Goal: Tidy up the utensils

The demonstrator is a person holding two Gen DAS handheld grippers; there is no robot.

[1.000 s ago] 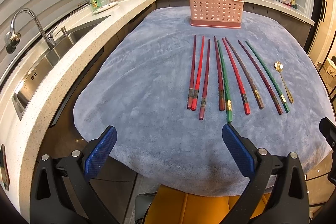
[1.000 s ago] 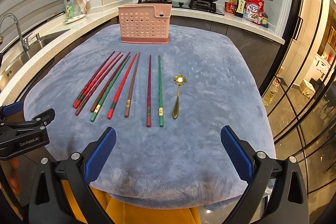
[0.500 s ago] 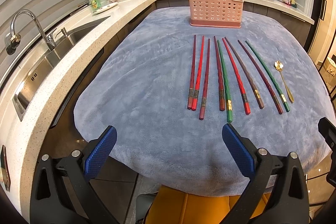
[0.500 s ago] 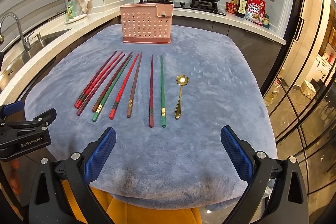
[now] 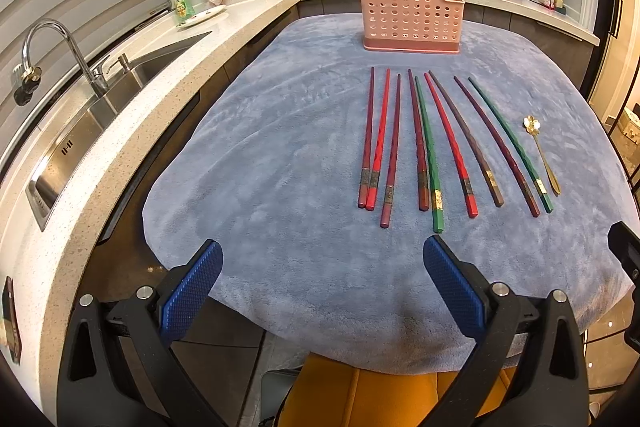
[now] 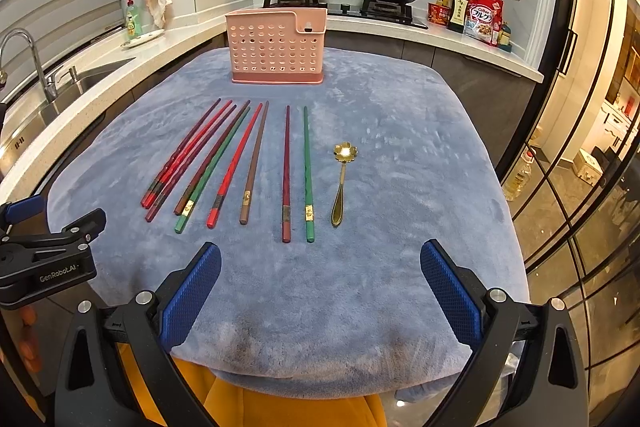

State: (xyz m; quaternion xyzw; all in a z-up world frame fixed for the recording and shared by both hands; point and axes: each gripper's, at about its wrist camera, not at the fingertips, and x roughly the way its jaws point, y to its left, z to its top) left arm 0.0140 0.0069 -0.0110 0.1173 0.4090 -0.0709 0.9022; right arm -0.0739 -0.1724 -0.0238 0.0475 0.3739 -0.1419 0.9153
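Since both jaws stand spread wide with nothing between them, the left hand-held gripper point(image 5: 322, 277) and the right hand-held gripper point(image 6: 320, 275) are each released, hovering over the near edge of the gray cloth point(image 6: 400, 147) that covers the counter point(image 5: 120, 131).

From the right one, the chopsticks point(image 6: 248, 163) lie at 11 to 12 o'clock, the gold spoon point(image 6: 343, 183) just past 12, and the pink holder point(image 6: 276, 47) stands farther out at 12.

The likely trouble, as I judge it: the leftmost chopsticks touch or overlap, so a pinch may catch two, or roll a neighbour. The plush cloth may let thin sticks sink, making the fingers snag fabric.

Open room lies at 1 to 2 o'clock; beyond it the cloth drops off the edge. The sink point(image 5: 100, 107) sits at 10 o'clock from the left one.
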